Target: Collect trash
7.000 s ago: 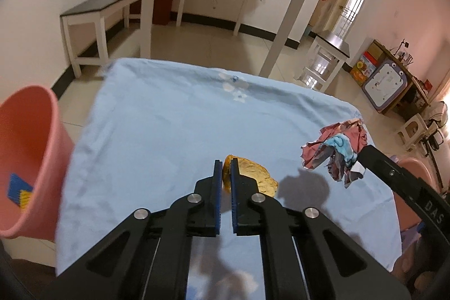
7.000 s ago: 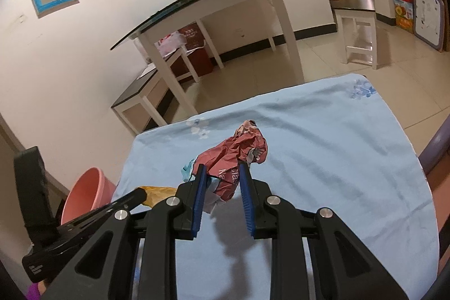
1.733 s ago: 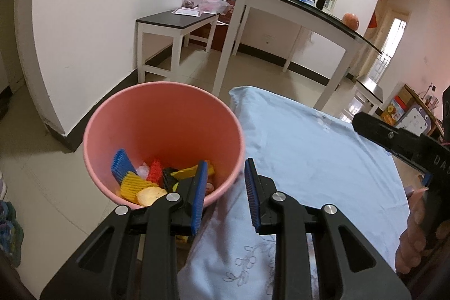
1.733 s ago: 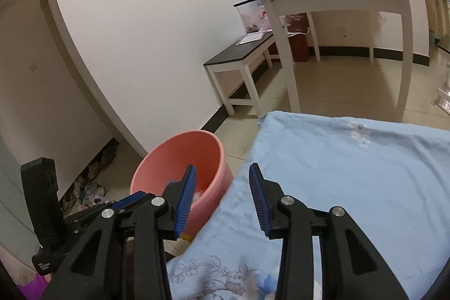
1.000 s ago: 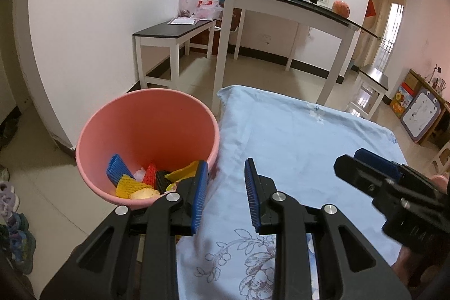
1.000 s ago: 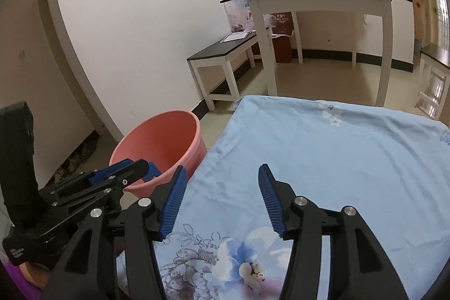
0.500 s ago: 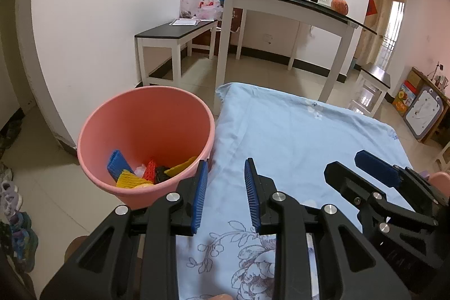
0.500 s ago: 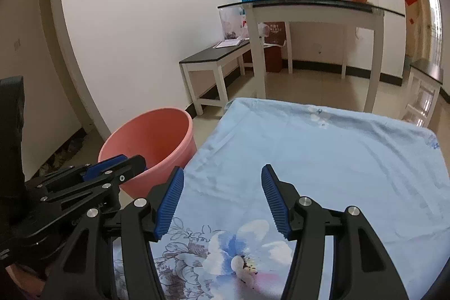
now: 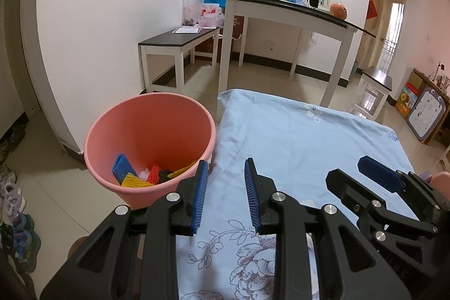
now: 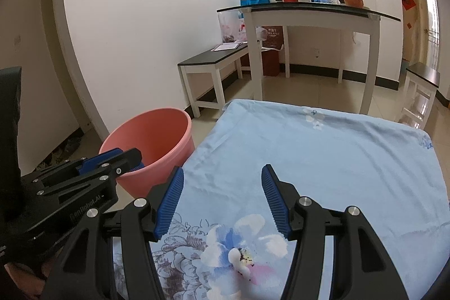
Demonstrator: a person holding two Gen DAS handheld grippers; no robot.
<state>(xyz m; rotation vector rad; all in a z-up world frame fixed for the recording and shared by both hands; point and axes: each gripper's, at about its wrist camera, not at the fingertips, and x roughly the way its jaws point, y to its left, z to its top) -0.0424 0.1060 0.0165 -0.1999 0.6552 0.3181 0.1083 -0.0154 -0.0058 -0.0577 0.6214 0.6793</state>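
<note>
Now two claws — left claw (image 9: 225,184), right claw (image 10: 222,196) — gape beside one bucket (image 9: 135,117).

White lettering, roughly "GenRobot.AI", is seen on the left gripper (image 10: 135,159) body; print on the red box (image 10: 272,35) is illegible.

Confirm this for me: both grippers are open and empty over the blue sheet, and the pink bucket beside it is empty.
Not quite. The pink bucket is not empty: the left wrist view shows blue, yellow, red and black trash lying at its bottom. The rest holds: the left gripper and the right gripper are open with nothing between their fingers, over the blue sheet.
</note>
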